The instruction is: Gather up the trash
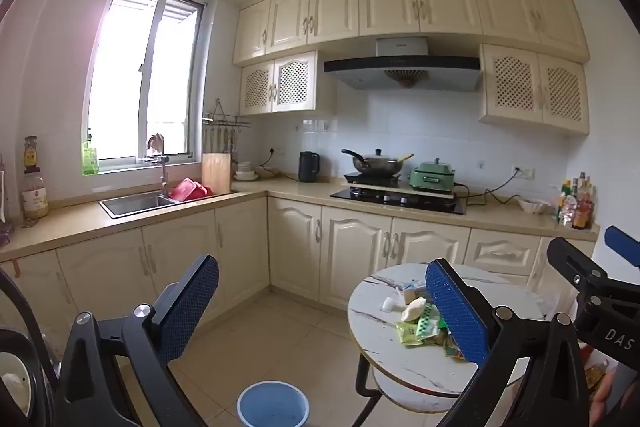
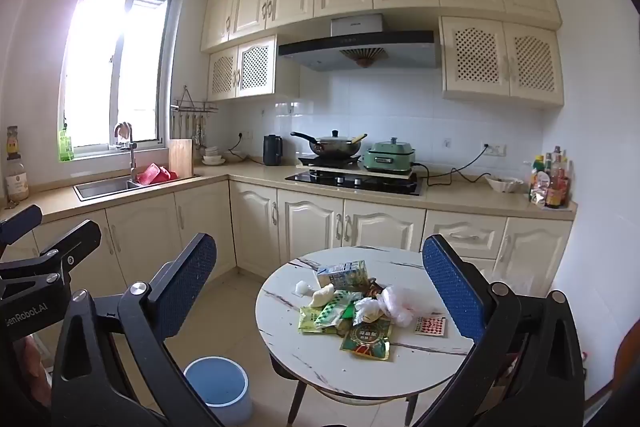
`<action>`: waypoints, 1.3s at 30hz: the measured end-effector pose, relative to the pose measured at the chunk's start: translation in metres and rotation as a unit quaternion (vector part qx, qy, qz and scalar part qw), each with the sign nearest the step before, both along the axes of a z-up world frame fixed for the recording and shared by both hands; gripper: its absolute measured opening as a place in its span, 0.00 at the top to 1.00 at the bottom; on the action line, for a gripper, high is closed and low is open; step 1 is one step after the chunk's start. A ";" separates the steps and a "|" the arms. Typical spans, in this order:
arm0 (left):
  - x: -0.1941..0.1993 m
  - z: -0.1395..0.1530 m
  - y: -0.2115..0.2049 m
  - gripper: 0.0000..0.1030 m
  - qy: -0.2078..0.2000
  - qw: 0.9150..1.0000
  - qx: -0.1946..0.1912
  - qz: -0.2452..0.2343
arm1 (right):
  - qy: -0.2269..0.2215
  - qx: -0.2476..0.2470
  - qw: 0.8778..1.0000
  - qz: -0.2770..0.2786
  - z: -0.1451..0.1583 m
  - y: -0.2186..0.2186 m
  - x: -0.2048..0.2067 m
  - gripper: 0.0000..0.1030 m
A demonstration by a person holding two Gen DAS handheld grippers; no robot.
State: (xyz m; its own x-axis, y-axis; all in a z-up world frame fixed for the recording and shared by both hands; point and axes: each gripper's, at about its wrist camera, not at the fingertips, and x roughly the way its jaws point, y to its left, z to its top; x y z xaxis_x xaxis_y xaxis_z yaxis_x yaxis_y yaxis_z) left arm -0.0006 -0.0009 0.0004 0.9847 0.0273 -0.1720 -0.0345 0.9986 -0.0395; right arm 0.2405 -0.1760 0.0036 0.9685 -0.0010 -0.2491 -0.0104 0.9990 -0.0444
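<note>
The round table fills the lower centre of the right view, the blue bin on the floor at its lower left. Trash pile sits mid-table (wrappers, a carton). Left gripper and right gripper gape fully, empty. Collecting seems unstarted; next, close on one wrapper.

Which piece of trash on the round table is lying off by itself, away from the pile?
The small red-and-white checked packet, flat near the table's right edge. The milk carton, green wrappers and crumpled plastic bag are heaped together.
</note>
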 end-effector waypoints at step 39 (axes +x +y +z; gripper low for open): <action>0.021 -0.015 -0.013 0.01 0.003 1.000 0.001 -0.005 | -0.008 0.000 1.000 -0.022 0.000 -0.006 -0.002 0.00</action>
State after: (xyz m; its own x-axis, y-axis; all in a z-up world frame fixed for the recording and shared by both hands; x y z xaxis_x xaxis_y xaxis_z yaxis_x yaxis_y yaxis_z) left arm 0.0205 -0.0143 -0.0146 0.9841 0.0172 -0.1768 -0.0240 0.9990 -0.0366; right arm 0.2386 -0.1816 0.0035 0.9716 -0.0427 -0.2327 0.0334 0.9985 -0.0439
